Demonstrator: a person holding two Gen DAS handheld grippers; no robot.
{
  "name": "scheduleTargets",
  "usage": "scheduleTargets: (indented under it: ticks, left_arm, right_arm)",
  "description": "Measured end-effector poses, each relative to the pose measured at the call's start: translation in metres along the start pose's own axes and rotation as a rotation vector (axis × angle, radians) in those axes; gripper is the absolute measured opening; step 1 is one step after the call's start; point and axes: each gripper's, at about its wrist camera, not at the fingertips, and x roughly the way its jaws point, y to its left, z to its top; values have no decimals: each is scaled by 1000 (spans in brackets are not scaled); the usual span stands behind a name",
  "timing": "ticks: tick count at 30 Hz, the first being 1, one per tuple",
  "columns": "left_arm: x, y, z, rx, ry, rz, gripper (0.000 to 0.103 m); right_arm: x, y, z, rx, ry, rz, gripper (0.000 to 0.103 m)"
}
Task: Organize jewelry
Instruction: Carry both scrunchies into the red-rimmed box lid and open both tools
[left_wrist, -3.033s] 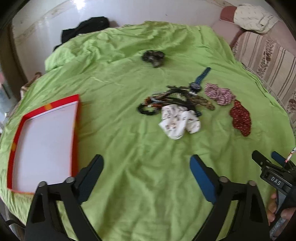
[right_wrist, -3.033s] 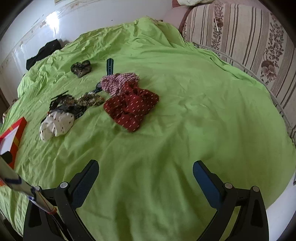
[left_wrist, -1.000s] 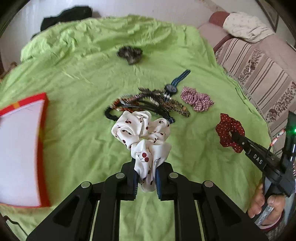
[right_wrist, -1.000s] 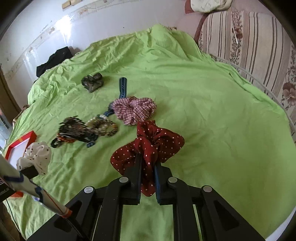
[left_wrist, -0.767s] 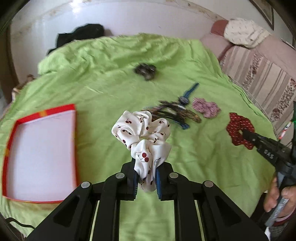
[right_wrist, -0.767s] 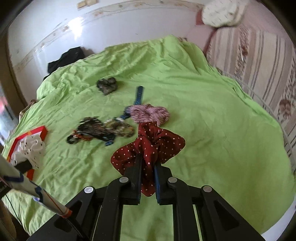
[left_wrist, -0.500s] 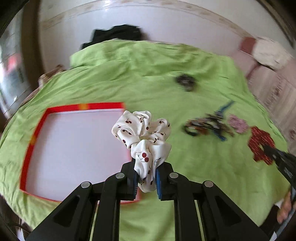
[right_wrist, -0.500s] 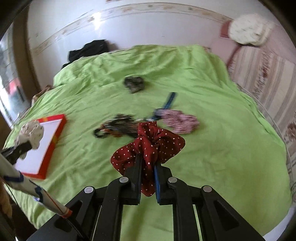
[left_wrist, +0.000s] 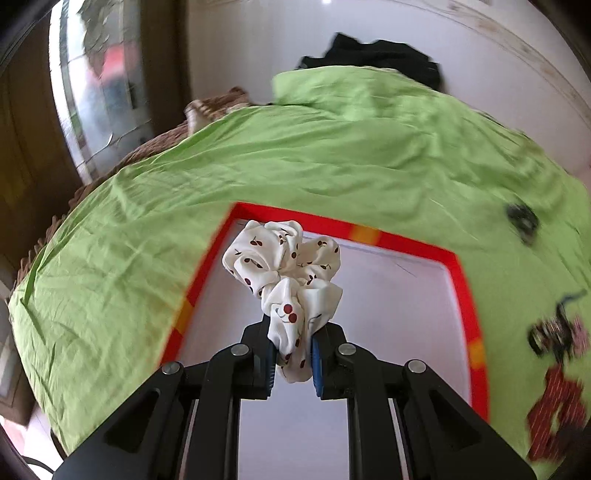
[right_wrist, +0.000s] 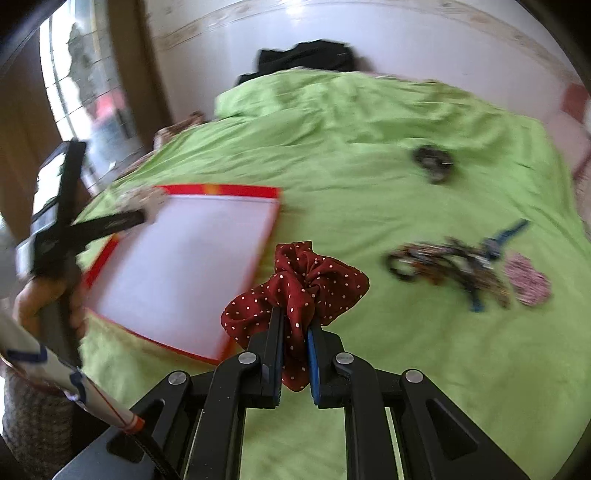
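Left wrist view: the left gripper (left_wrist: 291, 354) is clamping the white cherry-print scrunchie (left_wrist: 284, 280) tight, fabric bunching up at twelve o'clock from the pads, hanging over the red-rimmed tray (left_wrist: 461, 291). On the right wrist view, the right gripper (right_wrist: 295, 350) is pinching the dark red dotted scrunchie (right_wrist: 299, 284) the same way, with the tray at ten o'clock and the heap of remaining jewelry (right_wrist: 454, 266) lying at two o'clock on the green sheet (right_wrist: 369, 155).
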Motion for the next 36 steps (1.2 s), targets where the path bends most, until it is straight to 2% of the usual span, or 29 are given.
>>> scheduleTargets:
  ticks: [4,10,14,18,24,25,26,27,29,32,36]
  left_arm:
    - [31,22,17,-53,45,-22,14]
    - [62,39,15,-109,119,-98,15]
    - [62,42,14,-125,116,-144,16]
    - [62,44,14,-142,109,-143,18]
    - [55,44,13,-152,79,-151,27]
    - [54,44,14,-152,71,-149,33]
    - [50,43,13,-149,56,-139,43]
    - [46,43,13,-147,41,-132,46]
    - [39,41,12,-136,12,-121,52]
    - [27,37,11,-122,-25,-126,59]
    - [10,32,9,-109,-71,-135,61]
  right_arm:
    - [31,38,9,-54,46,57,12]
    - [69,73,3,-154,88,28,12]
    - [87,80,2,-174,113,20,12]
    - [89,83,-7,-190,126,15,12]
    - [86,86,-15,-206,127,3,13]
    - [85,85,-15,-203,120,0,14]
    - [84,84,-15,-200,117,-2,21]
    - [83,83,-14,-196,115,0,25]
    - [78,81,-14,-186,105,9,39]
    - [68,80,-14,-182,85,7,44]
    - [53,77,-18,-178,67,1,46]
